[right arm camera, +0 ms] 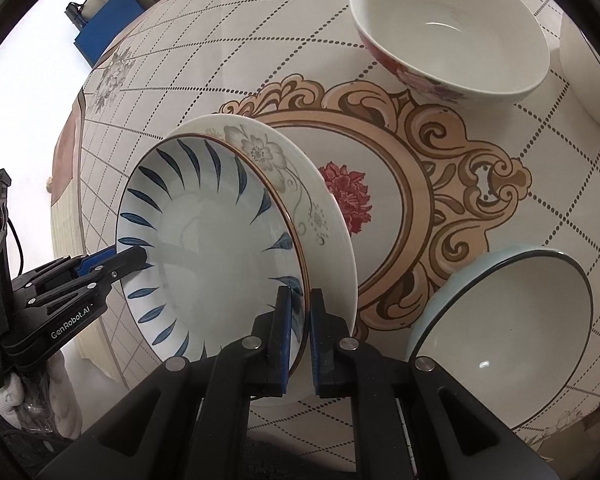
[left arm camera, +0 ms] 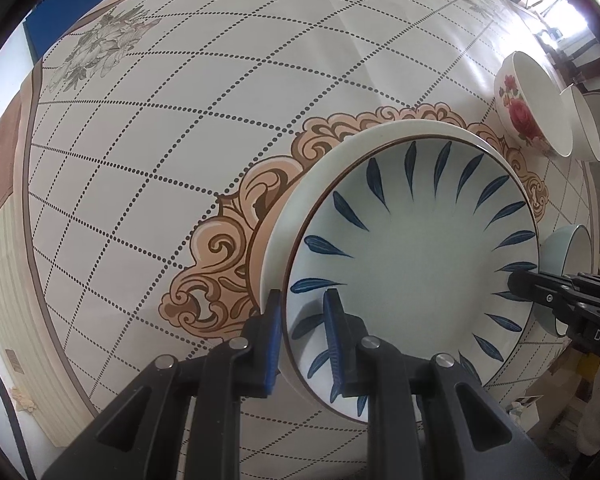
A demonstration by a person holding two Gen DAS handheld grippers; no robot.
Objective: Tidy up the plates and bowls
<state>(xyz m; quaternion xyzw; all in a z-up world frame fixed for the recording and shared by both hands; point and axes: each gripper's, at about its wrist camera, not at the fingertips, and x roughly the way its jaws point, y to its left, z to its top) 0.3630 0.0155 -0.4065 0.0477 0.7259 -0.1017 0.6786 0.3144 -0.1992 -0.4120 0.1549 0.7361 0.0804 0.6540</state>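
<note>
Both grippers are clamped on the rim of the blue-leaf plate (right arm camera: 216, 248), left gripper (left arm camera: 300, 340) on one side, right gripper (right arm camera: 300, 334) opposite, holding it right over the flower plate (right arm camera: 300, 184) on the table (left arm camera: 180, 120). My worry: pinching just the rim, it could tilt, slip and clack down off-center. Can't tell if the two plates touch yet. The rose bowl (right arm camera: 452, 36) and pale blue bowl (right arm camera: 512, 320) sit nearby, partly cut off.

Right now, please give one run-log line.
both grippers: shut on blue-leaf plate | plate: over floral plate | bowls: on table
</note>
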